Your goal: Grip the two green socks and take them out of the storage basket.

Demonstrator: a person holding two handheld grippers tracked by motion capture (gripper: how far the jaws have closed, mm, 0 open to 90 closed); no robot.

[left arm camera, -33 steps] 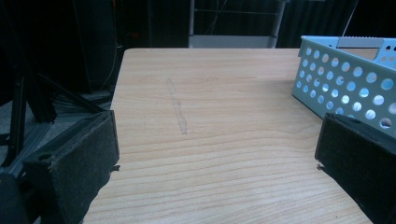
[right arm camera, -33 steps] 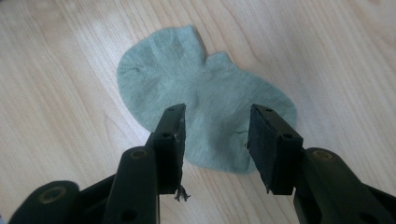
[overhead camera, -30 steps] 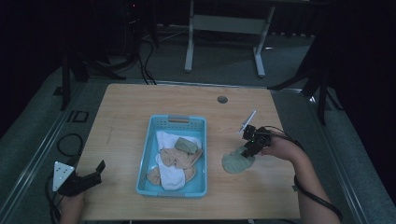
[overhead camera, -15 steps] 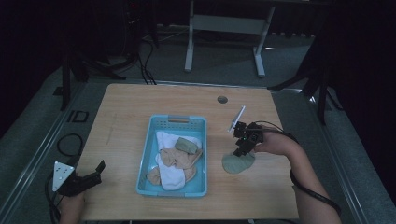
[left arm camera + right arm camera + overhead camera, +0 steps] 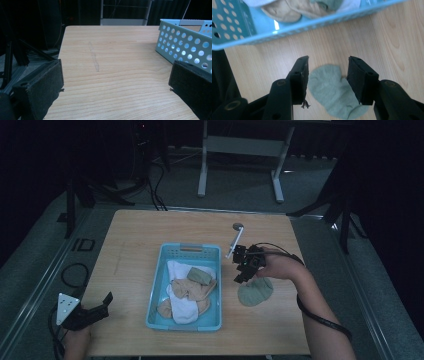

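Since a second ago, the right claw (image 5: pixel 241 273) has lifted off the green sock (image 5: pixel 255 291) and drawn back toward the basket (image 5: pixel 186 251); the sock lies where it was. That claw now hangs above the sock's end nearer the basket, its jaws spread apart with nothing between them. In the right gripper view the right claw (image 5: pixel 327 75) looks down on the green sock (image 5: pixel 332 92), which lies flat on the bench (image 5: pixel 372 37) just beside the basket (image 5: pixel 287 27), apart from its wall. Inside the basket lie a white sock (image 5: pixel 182 307), tan socks (image 5: pixel 192 290) and another green sock (image 5: pixel 200 276) in a loose heap. On the far side of the basket from the sock, the left claw (image 5: pixel 102 305) rests low at the bench's (image 5: pixel 135 230) near corner, jaws wide open and empty. In the left gripper view the left claw (image 5: pixel 116 82) faces bare wood, with the basket (image 5: pixel 185 42) wall just beside one jaw.
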